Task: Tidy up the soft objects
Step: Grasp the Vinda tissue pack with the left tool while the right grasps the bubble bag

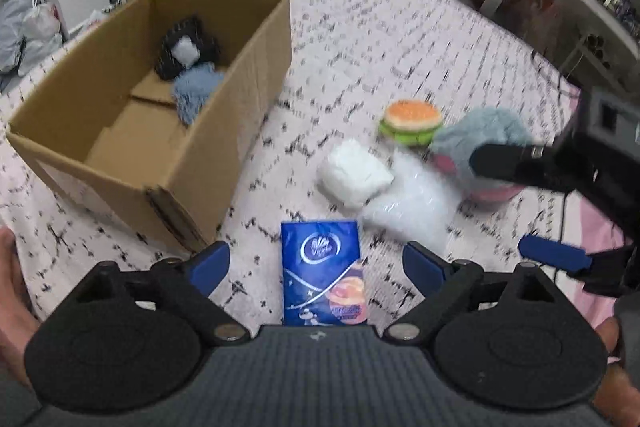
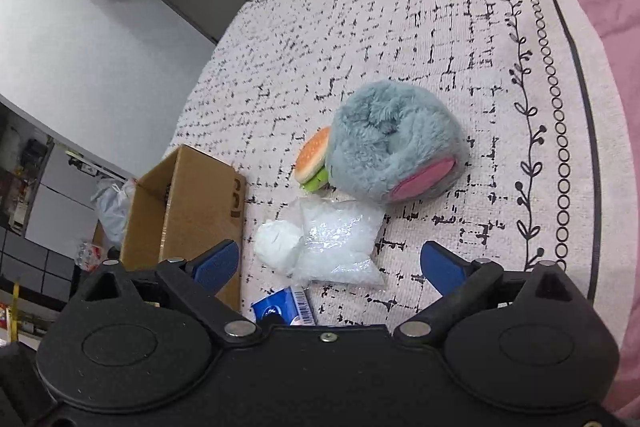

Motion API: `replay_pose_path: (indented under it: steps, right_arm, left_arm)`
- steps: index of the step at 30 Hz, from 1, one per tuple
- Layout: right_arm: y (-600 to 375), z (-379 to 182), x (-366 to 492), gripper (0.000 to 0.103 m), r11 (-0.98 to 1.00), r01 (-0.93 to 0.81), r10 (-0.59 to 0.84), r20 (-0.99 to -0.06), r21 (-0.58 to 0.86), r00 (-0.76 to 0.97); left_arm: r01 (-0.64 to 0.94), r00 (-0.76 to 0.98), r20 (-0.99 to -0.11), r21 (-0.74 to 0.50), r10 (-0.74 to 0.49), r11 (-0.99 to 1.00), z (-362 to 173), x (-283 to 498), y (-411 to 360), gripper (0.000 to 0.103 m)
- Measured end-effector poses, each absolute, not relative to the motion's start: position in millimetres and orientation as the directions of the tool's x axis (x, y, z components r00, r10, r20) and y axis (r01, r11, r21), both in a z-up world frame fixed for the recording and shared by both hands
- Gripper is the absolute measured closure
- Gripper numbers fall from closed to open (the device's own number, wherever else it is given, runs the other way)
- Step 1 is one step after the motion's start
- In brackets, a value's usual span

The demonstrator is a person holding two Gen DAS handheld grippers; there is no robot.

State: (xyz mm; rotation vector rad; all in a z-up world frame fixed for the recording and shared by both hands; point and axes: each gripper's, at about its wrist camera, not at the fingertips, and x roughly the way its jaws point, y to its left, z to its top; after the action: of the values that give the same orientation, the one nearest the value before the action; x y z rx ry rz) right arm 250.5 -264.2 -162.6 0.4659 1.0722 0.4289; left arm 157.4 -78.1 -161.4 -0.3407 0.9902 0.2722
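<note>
Blue tissue pack (image 1: 322, 273) lies between the left gripper's (image 1: 316, 263) wide-open jaws; right gripper (image 2: 330, 263) likewise gapes empty.

Bare bedspread (image 1: 360, 39) beyond the open cardboard box (image 1: 192, 163); plush (image 2: 392, 143), burger toy (image 1: 412, 123) and bags (image 1: 354, 179) crowding the right.

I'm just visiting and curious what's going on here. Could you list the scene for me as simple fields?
Surface: bed with patterned cover
Container: open cardboard box
Already in box: black knitted item, blue fluffy cloth
Still outside: blue tissue pack, white soft bundle, clear plastic bag, burger toy, grey-blue plush
Left gripper: open, empty, above tissue pack
Right gripper: open, empty, facing the pile
</note>
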Motion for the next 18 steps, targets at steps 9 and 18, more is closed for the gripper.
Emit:
replay_pose_path:
  steps: [9,18]
  right_arm:
    - [-261,-186,270,0.008,0.815,-0.056,0.553,-0.745,0.577,0.372]
    - [-249,-200,279,0.012,0.822,-0.056,0.549,-0.762,0.567,0.345]
  left_arm:
    - [-0.407,0.457,-0.888,-0.161,0.048,0.899,-191,167,-76,0.028]
    - [-0.471,0.439,-0.898,-0.196,0.035,0.86,-194,166,-66,0.053]
